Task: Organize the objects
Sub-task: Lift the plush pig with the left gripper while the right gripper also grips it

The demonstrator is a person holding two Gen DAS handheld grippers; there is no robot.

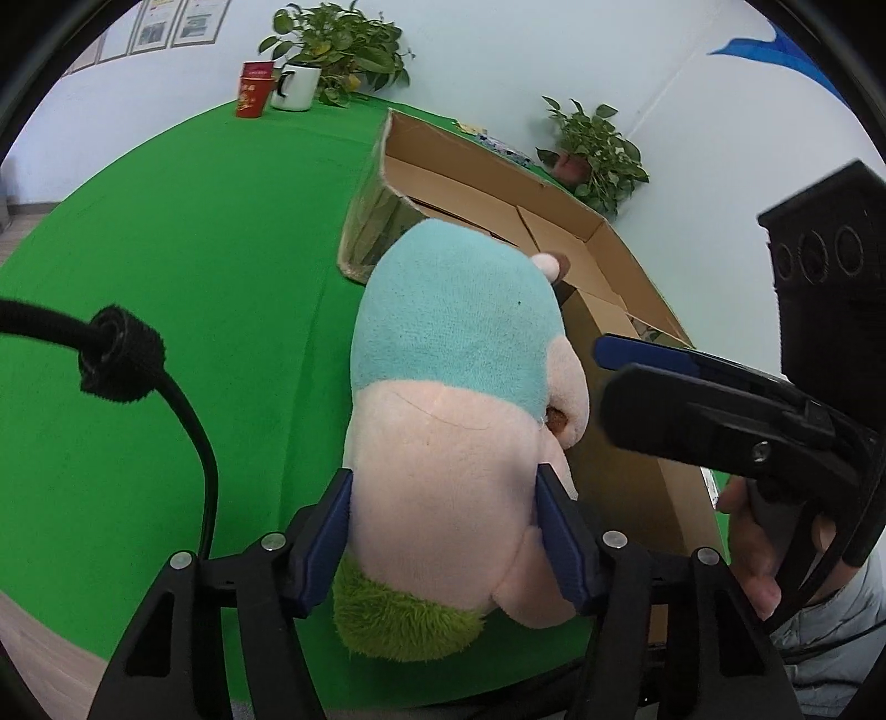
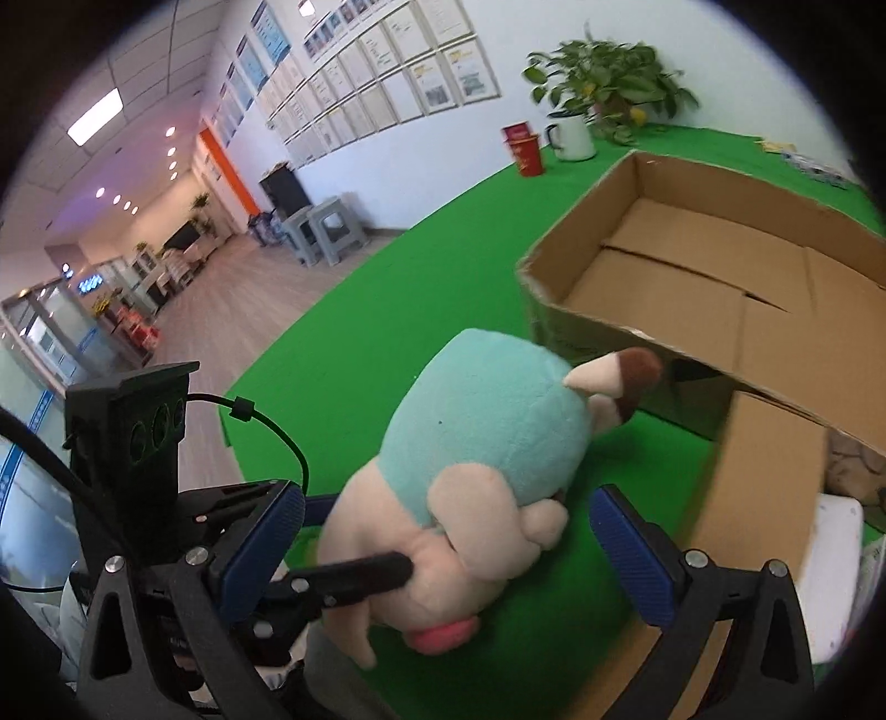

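A plush toy (image 1: 459,399) with a teal back, a pink body and a green base lies on the green cloth, right beside an open cardboard box (image 1: 470,149). My left gripper (image 1: 443,479) is shut on the toy's pink body, and both blue pads press into its sides. In the right wrist view the same plush toy (image 2: 487,421) lies between the wide-apart pads of my right gripper (image 2: 447,498), which is open and not touching it. One black finger (image 2: 354,573) of the left gripper dents the toy there. The right gripper (image 1: 601,379) hovers over the box's near wall, held by a hand (image 1: 758,559).
The cardboard box (image 2: 554,327) holds nothing visible; a flap (image 2: 764,487) hangs down on its near side. A red cup (image 1: 253,91), a white mug (image 1: 296,86) and a potted plant (image 1: 338,44) stand at the table's far end. Another plant (image 1: 598,155) stands behind the box.
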